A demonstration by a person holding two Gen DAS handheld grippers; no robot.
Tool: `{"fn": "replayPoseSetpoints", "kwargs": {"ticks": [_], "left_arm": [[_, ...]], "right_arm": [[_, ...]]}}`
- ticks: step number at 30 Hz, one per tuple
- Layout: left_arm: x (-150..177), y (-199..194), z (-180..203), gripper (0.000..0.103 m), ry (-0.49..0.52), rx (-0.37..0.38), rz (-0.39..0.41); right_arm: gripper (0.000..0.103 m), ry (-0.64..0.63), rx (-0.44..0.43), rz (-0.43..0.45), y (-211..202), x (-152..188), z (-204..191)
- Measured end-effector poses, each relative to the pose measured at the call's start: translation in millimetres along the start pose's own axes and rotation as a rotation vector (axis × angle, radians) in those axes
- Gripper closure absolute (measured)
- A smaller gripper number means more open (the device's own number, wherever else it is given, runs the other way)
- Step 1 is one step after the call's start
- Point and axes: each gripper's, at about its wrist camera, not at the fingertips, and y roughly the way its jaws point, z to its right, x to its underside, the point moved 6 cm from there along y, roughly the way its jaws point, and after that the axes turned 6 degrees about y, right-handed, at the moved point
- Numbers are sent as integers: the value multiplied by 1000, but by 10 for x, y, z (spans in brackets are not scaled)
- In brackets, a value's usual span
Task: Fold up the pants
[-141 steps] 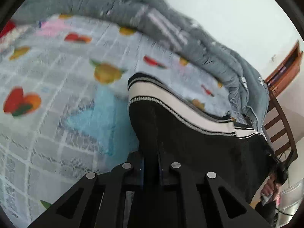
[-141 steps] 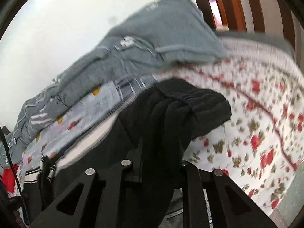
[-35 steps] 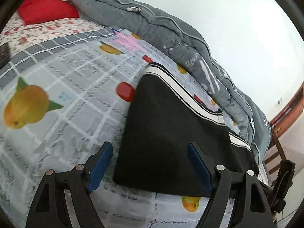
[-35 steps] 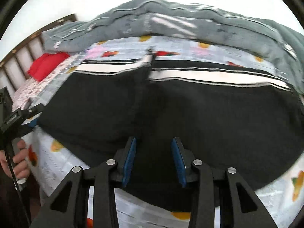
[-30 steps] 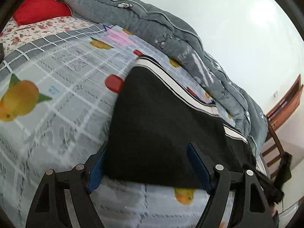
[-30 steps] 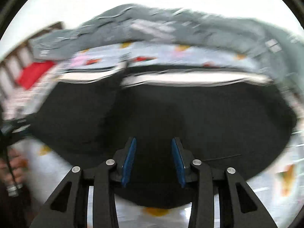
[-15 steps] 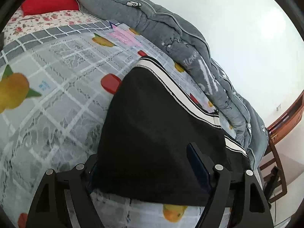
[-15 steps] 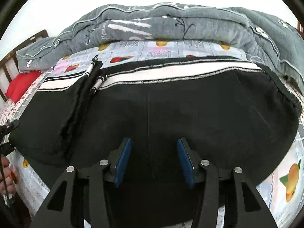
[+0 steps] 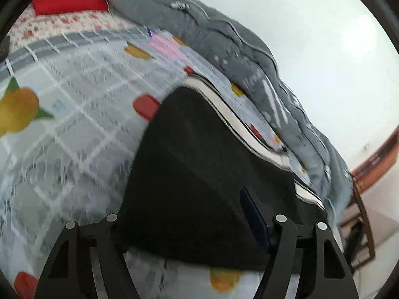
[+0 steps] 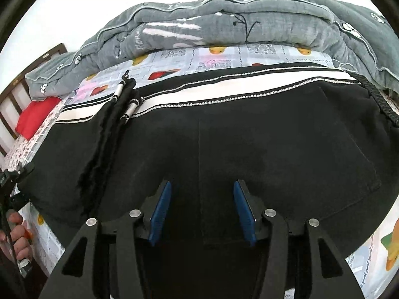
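- Both sets of jaws stand spread apart, grasping nothing: the right gripper (image 10: 202, 211) holds its blue pads (image 10: 160, 210) wide over the black cloth, and the left gripper (image 9: 192, 224) has its fingers parted with the folded end of the cloth lying between them.
- Black pants (image 10: 249, 137) lie flat across the bed, folded over on themselves, their near edge running along the bed's front edge.
- A white side stripe (image 10: 224, 89) with dark piping runs along the pants' far edge, nearest the quilt.
- From the left wrist view the pants (image 9: 199, 174) show a squared folded end, with bare sheet beyond it toward the bed's head.
- A drawstring with metal tips (image 10: 119, 89) rests on a loose ridge of black cloth at the left part of the pants.
- The waistband's dark cord (image 10: 381, 102) curves down the pants' right end.
- The fruit-printed checked sheet (image 9: 74, 99) carries the pants.
- A rolled grey quilt (image 10: 237, 25) lies along the bed's far edge, just beyond the pants.
- A red pillow (image 9: 67, 0) sits at the bed's head, beside the wooden bed rails (image 10: 10, 104).
- The left wrist view is blurred.
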Motion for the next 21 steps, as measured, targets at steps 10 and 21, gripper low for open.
{"fn": "replayPoseSetpoints", "kwargs": {"ticks": [10,21], "left_arm": [[-178,83,-85,45,-196,-55,21],[-458,-153,1003,87,97,-292,118]], "right_arm": [[52,61,-87,-35,-323,80,156],[52,35,-29,35,-727,196,839]]}}
